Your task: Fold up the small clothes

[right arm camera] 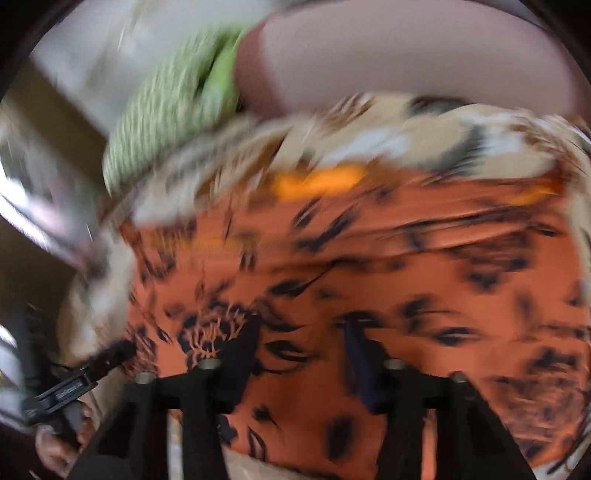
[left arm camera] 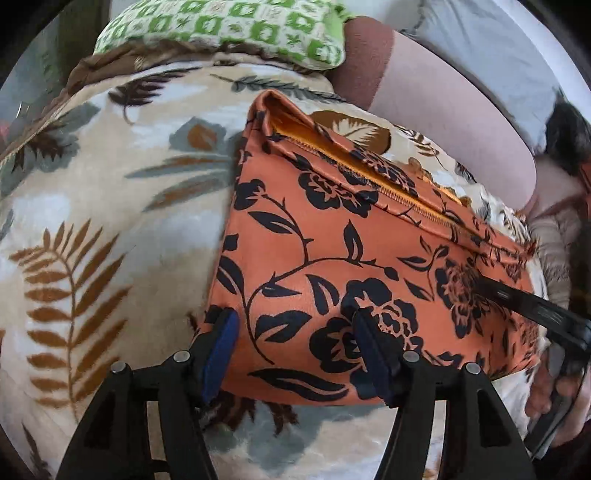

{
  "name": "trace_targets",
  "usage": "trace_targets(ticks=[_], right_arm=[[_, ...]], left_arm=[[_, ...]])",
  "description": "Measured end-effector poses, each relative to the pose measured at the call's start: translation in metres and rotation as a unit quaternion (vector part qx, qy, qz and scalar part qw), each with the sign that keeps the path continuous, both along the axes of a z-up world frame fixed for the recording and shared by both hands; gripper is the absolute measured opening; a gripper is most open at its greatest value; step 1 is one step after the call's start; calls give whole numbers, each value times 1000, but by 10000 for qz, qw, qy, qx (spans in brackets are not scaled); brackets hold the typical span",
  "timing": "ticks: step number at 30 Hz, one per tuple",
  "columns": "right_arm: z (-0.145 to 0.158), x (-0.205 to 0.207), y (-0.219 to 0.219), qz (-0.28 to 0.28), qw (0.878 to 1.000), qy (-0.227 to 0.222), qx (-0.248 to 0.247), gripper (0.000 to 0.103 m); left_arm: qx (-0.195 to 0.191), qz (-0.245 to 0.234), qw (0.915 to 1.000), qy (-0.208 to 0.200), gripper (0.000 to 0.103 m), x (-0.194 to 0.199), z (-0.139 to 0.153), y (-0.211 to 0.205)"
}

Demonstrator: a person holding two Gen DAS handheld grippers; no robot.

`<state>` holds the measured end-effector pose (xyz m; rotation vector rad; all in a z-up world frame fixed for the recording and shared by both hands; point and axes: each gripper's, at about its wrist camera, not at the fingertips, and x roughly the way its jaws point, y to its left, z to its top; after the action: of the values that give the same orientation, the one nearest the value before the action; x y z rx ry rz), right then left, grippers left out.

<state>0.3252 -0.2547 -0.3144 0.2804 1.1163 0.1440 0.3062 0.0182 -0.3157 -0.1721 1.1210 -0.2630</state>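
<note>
Garment (left arm camera: 332, 258): orange cloth with a black floral print, lying on the blanket (left arm camera: 92, 221), a leaf-patterned cover over what looks like a bed. It is sitting as a roughly rectangular, already doubled piece. An open zipper (left arm camera: 369, 170) is running along its far edge, showing yellow lining. That far edge is standing up slightly instead of lying flat.

Left gripper (left arm camera: 295, 332): jaws standing apart, straddling the near edge of the garment. One blue pad (left arm camera: 221, 343) is sitting at the near left corner, the other on the print. Nothing is being pinched between them. Judgement: it is positioned over the hem either to take hold for another fold or having just let go.

Right gripper (right arm camera: 295, 343): the right wrist view is heavily motion-blurred, so this gripper is evidently travelling. Jaws are appearing apart over the orange cloth; I cannot see cloth caught between them. In the left wrist view it is reaching in over the garment's right side.

A green patterned pillow (left arm camera: 229, 29) is lying beyond the blanket, and a pink-brown cushion (left arm camera: 443, 110) beside it; both are well apart from the garment.

Containers: none in view; no basket or drawer showing.

Judgement: folding is partly done. The raised zipper edge may spring open if left unpressed.
</note>
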Motion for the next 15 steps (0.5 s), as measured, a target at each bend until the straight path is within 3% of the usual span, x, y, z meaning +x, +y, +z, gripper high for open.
trace_targets(ticks=[3, 9, 12, 15], right_arm=[[-7, 39, 19, 10, 9983, -181, -550, 38], [12, 127, -14, -917, 9928, -663, -398, 39], [26, 126, -22, -1210, 9885, -898, -97, 39], [33, 91, -22, -1056, 9896, -977, -39, 39]], left_arm=[[-174, 35, 9998, -9, 69, 4, 0, 5], [-154, -8, 9999, 1, 69, 14, 0, 8], [-344, 42, 9994, 87, 69, 19, 1, 14], [-545, 190, 9983, 101, 69, 18, 6, 24]])
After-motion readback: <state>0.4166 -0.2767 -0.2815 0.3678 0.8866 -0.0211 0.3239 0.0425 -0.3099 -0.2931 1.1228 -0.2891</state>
